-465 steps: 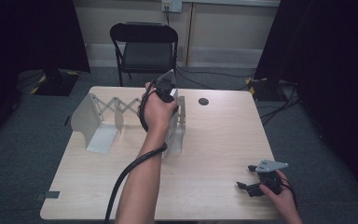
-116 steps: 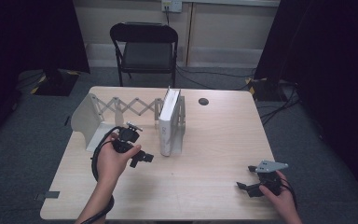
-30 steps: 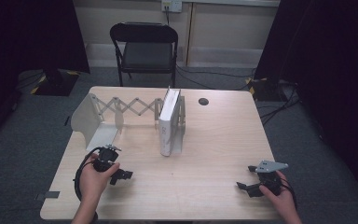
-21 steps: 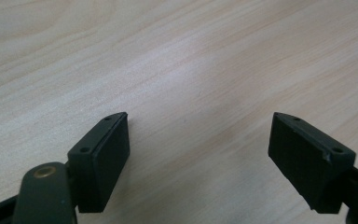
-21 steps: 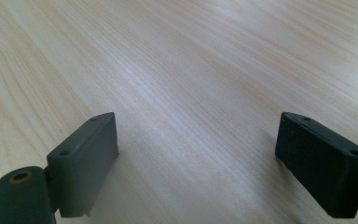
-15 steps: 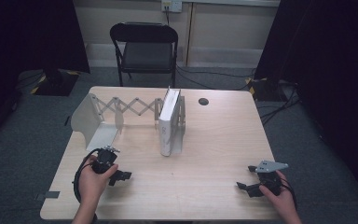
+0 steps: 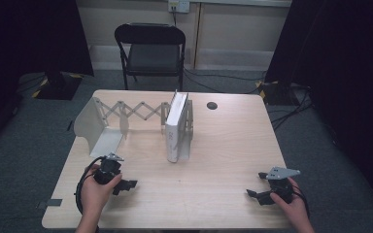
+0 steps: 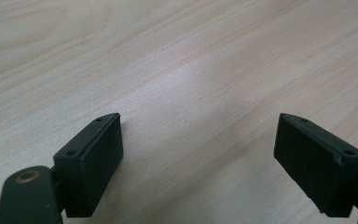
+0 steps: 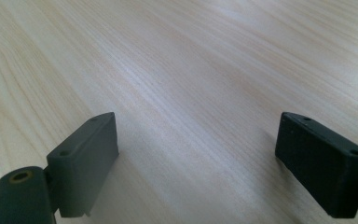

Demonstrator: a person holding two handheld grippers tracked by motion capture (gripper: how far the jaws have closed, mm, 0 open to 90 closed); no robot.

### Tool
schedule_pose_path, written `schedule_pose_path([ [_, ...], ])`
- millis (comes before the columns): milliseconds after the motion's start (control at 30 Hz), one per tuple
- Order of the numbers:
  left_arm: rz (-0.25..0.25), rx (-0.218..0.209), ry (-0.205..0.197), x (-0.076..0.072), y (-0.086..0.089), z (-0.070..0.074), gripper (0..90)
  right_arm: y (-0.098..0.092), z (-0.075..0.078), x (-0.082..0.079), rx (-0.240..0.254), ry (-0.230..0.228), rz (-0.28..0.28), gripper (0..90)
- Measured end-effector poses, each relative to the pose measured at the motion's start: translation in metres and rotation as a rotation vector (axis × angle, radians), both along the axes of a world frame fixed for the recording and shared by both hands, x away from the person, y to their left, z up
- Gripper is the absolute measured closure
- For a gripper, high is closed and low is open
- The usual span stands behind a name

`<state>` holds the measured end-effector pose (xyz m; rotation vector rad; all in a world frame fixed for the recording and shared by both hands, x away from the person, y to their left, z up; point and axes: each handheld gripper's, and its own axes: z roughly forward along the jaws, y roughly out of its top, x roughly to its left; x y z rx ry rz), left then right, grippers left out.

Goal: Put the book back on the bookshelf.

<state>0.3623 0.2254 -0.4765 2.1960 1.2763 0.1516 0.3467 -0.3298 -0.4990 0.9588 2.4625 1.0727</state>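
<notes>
- We take the white flat box, standing upright on its long edge on the pale wooden table, as our landmark.
- We find the white box held in the right end of a grey expanding scissor-lattice rack, which stretches away to the box's left and ends in a bent grey end plate.
- We note the left gripper near the table's front edge, well apart from the box and to its front left, held in the person's left hand.
- Its jaws have just been opening; in the left gripper view they stand wide with nothing but bare tabletop between them.
- We note the right gripper well apart from the box to its front right, also near the front edge, in the person's right hand.
- In the right gripper view its jaws stand wide apart and hold nothing.
- Beyond the box, a small dark round disc lies on the table, and a black folding chair stands behind the far edge.
</notes>
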Motion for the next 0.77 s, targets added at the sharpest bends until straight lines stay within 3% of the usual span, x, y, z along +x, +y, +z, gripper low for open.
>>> schedule_pose_path([
  [100,-0.013,0.009,-0.014,-0.002,0.0,-0.001,15.1,0.0,0.0,0.0,-0.001,0.001,0.001,12.6],
  [300,-0.01,-0.014,-0.041,-0.004,0.002,-0.003,15.0,0.0,0.0,0.0,-0.001,0.0,0.0,12.6],
  [500,-0.046,0.017,-0.069,-0.008,0.002,-0.004,14.0,0.0,0.0,0.0,-0.001,0.0,0.0,12.6],
  [767,-0.05,0.011,-0.103,-0.011,-0.001,-0.008,9.8,0.0,0.0,0.0,-0.002,0.0,0.0,12.6],
])
